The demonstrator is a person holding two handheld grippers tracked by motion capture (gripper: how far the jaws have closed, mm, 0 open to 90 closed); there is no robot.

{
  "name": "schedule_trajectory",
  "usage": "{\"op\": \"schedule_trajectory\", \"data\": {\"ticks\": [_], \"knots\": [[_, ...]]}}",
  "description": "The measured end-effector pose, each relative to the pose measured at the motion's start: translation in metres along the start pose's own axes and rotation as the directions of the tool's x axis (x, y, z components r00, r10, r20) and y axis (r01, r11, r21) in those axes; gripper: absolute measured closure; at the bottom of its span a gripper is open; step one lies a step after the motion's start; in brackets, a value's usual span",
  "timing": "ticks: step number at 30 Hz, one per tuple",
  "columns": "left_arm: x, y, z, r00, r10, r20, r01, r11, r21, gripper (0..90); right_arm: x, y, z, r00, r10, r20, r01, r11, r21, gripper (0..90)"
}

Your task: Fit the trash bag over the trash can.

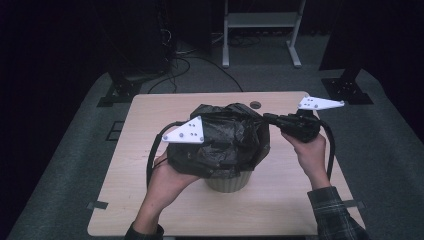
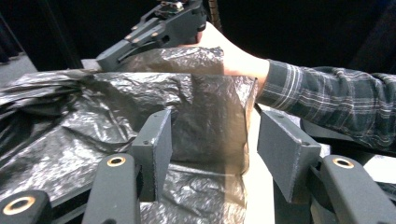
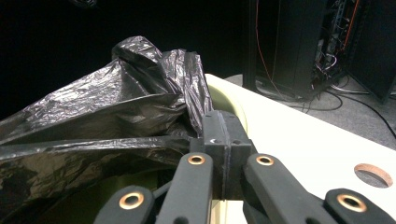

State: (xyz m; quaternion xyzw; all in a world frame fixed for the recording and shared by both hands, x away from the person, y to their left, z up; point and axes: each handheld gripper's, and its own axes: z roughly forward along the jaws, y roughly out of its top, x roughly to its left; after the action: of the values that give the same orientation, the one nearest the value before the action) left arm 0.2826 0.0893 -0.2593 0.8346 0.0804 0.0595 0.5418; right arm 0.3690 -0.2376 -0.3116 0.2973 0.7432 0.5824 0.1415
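A black trash bag (image 1: 225,137) lies crumpled over a small beige bin (image 1: 227,181) in the middle of the table. My left gripper (image 1: 197,145) is at the bag's left side. In the left gripper view its jaws (image 2: 217,140) stand open, with a fold of the bag (image 2: 84,126) between and behind them and neither pad pressing on it. My right gripper (image 1: 270,119) is at the bag's right edge, shut on a pinch of the plastic. In the right gripper view its jaws (image 3: 225,126) are closed together on the bag (image 3: 116,107) above the bin's rim (image 3: 224,98).
The light wooden table (image 1: 150,200) has a round grommet hole (image 1: 255,105) near its far edge. A plaid sleeve (image 2: 327,98) reaches across behind the bag. Dark equipment stands and cables (image 1: 175,60) are on the floor beyond the table.
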Motion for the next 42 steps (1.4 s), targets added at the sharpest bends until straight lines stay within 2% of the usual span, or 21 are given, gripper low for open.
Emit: {"op": "schedule_trajectory", "data": {"ticks": [3, 8, 16, 20, 23, 31, 38, 40, 42], "knots": [[-0.004, 0.001, 0.008, 0.9997, 0.006, 0.022, -0.006, 1.0000, -0.003, 43.8, 0.000, 0.000, 0.000, 1.0000, 0.001, 0.000, -0.001, 1.000, 0.002, 90.0], [-0.006, 0.001, 0.018, 0.9995, 0.019, 0.024, -0.019, 0.9996, 0.022, 44.5, -0.001, 0.000, 0.001, 1.0000, 0.002, -0.001, -0.002, 1.000, 0.002, 90.0], [-0.011, -0.011, 0.022, 0.9996, 0.023, 0.019, -0.024, 0.9978, 0.062, 42.8, -0.001, 0.000, 0.000, 1.0000, 0.003, -0.004, -0.003, 1.000, 0.003, 90.0], [-0.009, -0.016, 0.022, 0.9997, 0.023, 0.013, -0.024, 0.9961, 0.085, 45.6, -0.001, 0.000, 0.000, 1.0000, 0.003, -0.003, -0.003, 1.000, 0.003, 90.0], [-0.006, -0.020, 0.022, 0.9998, 0.019, 0.011, -0.020, 0.9952, 0.095, 51.9, -0.001, 0.000, 0.000, 1.0000, 0.003, -0.003, -0.003, 1.000, -0.001, 90.0], [-0.002, -0.020, 0.020, 0.9996, 0.008, 0.028, -0.010, 0.9970, 0.076, 71.7, 0.000, 0.000, 0.001, 1.0000, 0.004, -0.005, -0.004, 1.000, 0.000, 90.0], [-0.002, -0.022, 0.016, 0.9985, 0.008, 0.055, -0.011, 0.9978, 0.066, 77.9, -0.002, -0.001, -0.003, 1.0000, 0.004, 0.003, -0.004, 1.000, -0.003, 90.0], [-0.001, -0.022, 0.014, 0.9982, 0.006, 0.059, -0.009, 0.9981, 0.060, 85.3, -0.004, -0.002, -0.006, 0.9999, 0.009, 0.006, -0.009, 1.000, -0.008, 90.0], [0.002, -0.022, 0.015, 0.9984, 0.002, 0.057, -0.006, 0.9983, 0.058, 88.5, -0.005, -0.002, -0.008, 0.9999, 0.013, 0.005, -0.013, 1.000, -0.013, 90.0]]}}
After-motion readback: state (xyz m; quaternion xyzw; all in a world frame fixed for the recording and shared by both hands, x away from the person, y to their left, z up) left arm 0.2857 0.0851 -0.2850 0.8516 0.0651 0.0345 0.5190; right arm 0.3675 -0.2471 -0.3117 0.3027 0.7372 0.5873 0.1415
